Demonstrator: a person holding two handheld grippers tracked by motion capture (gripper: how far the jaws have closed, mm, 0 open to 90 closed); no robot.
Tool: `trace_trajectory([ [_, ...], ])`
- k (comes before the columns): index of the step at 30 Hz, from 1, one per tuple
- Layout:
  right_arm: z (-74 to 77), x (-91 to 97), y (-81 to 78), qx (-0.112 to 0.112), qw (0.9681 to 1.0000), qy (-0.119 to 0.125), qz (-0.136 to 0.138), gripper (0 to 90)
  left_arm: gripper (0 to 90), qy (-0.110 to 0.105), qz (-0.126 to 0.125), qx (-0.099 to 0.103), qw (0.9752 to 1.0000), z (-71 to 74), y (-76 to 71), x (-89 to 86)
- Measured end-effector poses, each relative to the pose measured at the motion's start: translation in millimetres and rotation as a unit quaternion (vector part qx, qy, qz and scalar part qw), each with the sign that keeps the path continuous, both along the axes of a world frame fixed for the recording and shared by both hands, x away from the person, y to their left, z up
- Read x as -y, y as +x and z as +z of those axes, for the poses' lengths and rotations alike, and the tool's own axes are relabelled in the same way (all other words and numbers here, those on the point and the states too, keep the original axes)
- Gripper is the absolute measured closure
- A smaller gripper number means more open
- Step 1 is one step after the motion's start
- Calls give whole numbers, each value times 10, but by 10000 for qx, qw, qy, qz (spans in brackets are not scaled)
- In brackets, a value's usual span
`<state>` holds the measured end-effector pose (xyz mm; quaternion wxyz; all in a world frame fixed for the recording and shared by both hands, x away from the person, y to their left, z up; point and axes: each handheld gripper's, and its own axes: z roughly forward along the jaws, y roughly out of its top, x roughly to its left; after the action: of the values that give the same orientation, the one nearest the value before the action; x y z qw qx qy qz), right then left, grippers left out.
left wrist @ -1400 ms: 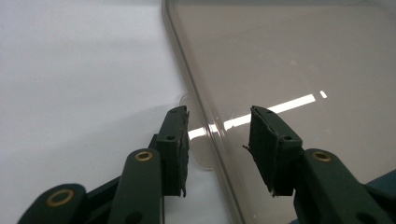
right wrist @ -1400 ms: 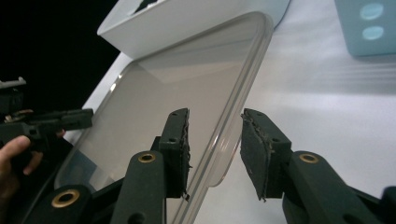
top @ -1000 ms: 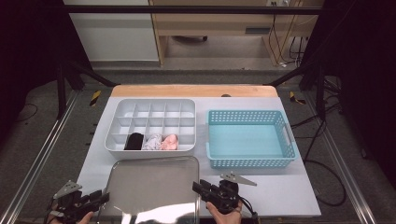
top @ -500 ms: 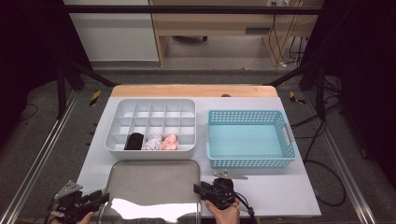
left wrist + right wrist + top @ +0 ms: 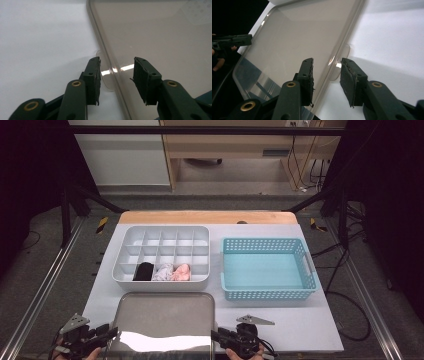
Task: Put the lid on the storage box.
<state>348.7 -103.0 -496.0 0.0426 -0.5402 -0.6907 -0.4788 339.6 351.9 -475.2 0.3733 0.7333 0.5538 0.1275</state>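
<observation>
The metal tray point(image 5: 165, 320) lies on the near part of the table point(image 5: 310, 320). My left tongs point(image 5: 117, 75) and right tongs point(image 5: 326, 75) are apart, one at each side rim, not squeezing it

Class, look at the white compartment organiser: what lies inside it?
The white compartment organiser shows black, grey and pink rolled fabric items in its front row. Anything beneath them is hidden.

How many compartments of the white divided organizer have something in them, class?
3. In the white organizer, all in the near row: a black item, a grey-white item beside it, then a pink item. The other compartments look empty.
</observation>
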Motion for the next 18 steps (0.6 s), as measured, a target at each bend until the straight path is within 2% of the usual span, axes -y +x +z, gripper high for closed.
trace_trajectory([
  [1,-2,6,17,-92,9999,73,-86,649,561,7,2,-2,10000,0,0,1],
  [5,-3,11,26,-165,9996,172,-181,658,564,28,13,-1,10000,0,-1,5],
  [10,84,31,8,9,9991,333,-249,679,558,5,13,-10,10000,-1,1,-2],
  [11,149,34,-3,164,9987,400,-263,679,557,-5,20,-12,10000,-1,0,-4],
  [13,196,11,-14,269,9988,335,-252,659,556,-12,23,-13,10000,-2,2,-10],
  [16,200,-4,-17,304,9986,324,-301,657,556,-17,32,-13,10000,-2,1,-10],
  [18,197,6,-20,275,9979,459,-356,657,556,-41,40,-19,10000,-3,2,-13],
])
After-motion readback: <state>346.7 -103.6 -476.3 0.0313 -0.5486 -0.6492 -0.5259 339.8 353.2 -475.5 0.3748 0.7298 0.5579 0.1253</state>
